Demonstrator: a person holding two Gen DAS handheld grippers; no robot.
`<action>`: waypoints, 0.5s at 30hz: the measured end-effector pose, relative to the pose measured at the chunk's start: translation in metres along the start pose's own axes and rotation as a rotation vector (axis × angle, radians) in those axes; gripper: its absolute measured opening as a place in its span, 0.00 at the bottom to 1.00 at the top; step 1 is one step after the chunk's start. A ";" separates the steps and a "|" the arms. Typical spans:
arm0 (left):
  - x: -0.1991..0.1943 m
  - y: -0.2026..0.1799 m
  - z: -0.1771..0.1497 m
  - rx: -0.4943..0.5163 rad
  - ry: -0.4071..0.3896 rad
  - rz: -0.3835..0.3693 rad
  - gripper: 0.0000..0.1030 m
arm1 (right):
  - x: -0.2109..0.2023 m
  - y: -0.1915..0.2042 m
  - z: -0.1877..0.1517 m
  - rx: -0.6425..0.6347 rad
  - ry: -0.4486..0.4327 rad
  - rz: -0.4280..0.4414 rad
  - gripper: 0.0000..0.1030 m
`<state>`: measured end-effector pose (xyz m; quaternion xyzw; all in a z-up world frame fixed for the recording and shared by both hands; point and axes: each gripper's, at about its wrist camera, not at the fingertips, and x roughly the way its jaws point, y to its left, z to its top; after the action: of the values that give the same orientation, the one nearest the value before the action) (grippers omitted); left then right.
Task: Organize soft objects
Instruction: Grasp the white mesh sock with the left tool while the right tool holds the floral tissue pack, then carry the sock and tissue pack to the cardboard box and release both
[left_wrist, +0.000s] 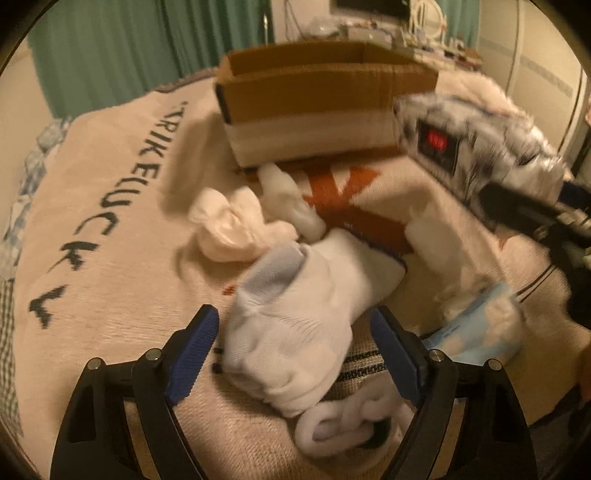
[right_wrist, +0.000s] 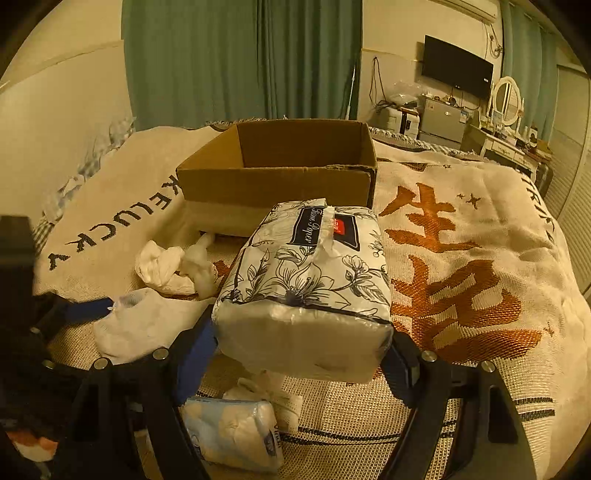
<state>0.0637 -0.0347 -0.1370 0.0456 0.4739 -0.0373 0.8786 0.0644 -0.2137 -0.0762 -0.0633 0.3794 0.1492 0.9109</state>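
Between my right gripper's (right_wrist: 303, 350) fingers sits the tissue pack (right_wrist: 310, 280), clamped and lifted, with the cardboard box (right_wrist: 277, 177) straight ahead and showing nothing inside from this angle, so I reckon we're barely started; my left gripper (left_wrist: 295, 347) is spread wide around the white sock (left_wrist: 299, 317), not yet squeezing, and crumpled tissues (left_wrist: 236, 225) ahead plus a cotton-pad bag (right_wrist: 232, 432) below my right fingers wait their turn
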 end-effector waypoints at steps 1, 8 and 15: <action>0.006 -0.001 0.000 0.004 0.017 -0.006 0.82 | 0.001 0.000 0.000 0.001 0.002 0.003 0.76; 0.002 -0.001 0.001 0.020 0.009 0.006 0.54 | 0.004 -0.004 -0.003 0.014 0.017 0.015 0.76; -0.038 0.002 0.002 -0.006 -0.099 -0.014 0.50 | -0.021 -0.002 -0.001 0.014 -0.029 0.017 0.76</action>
<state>0.0446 -0.0324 -0.1036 0.0378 0.4301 -0.0440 0.9009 0.0504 -0.2208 -0.0622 -0.0515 0.3678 0.1552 0.9154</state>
